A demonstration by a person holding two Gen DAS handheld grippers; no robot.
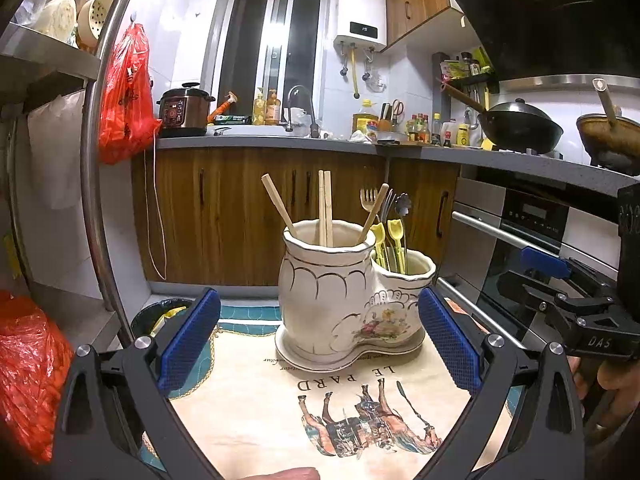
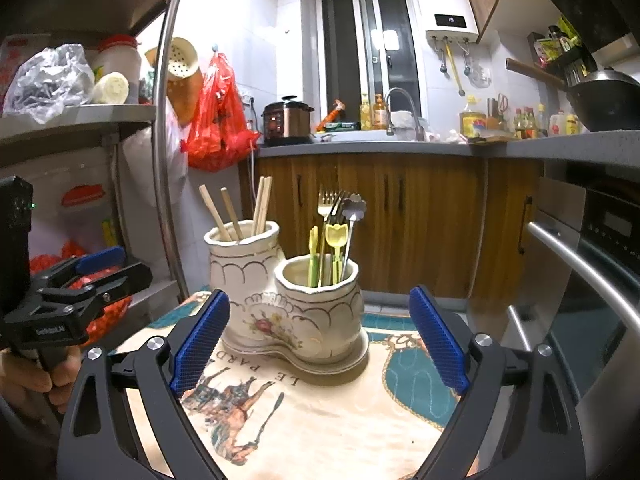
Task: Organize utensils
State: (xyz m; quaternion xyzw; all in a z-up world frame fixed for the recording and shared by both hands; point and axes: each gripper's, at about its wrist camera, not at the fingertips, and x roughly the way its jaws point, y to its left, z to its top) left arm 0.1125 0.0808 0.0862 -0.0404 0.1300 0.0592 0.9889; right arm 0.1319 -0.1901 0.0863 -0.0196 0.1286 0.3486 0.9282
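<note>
While your two grippers hang over the printed cloth [image 1: 256, 408], nothing is held in either one. In the left wrist view the left gripper [image 1: 320, 338] has its jaws spread wide, and the ceramic utensil holder [image 1: 344, 300] sits in the centre of the frame, between the blue pads [image 1: 188, 338] but farther out, touching neither. Its taller pot carries the wooden chopsticks [image 1: 325, 208]; the lower pot, to the right in this frame, carries a metal fork [image 1: 367, 196], yellow-handled cutlery [image 1: 394, 240] and a flower-topped spoon [image 1: 402, 202]. Your right gripper [image 1: 560, 280] shows at the right edge of that frame, apart from the holder.

In the right wrist view the right gripper [image 2: 320, 340] is likewise wide apart and empty. The holder [image 2: 288, 304] stands left of centre, beyond the pads [image 2: 438, 340], its left side close to the left pad in the frame; contact cannot be told. The left gripper [image 2: 96, 276] appears at the left edge, jaws parted, gripping nothing.
</note>
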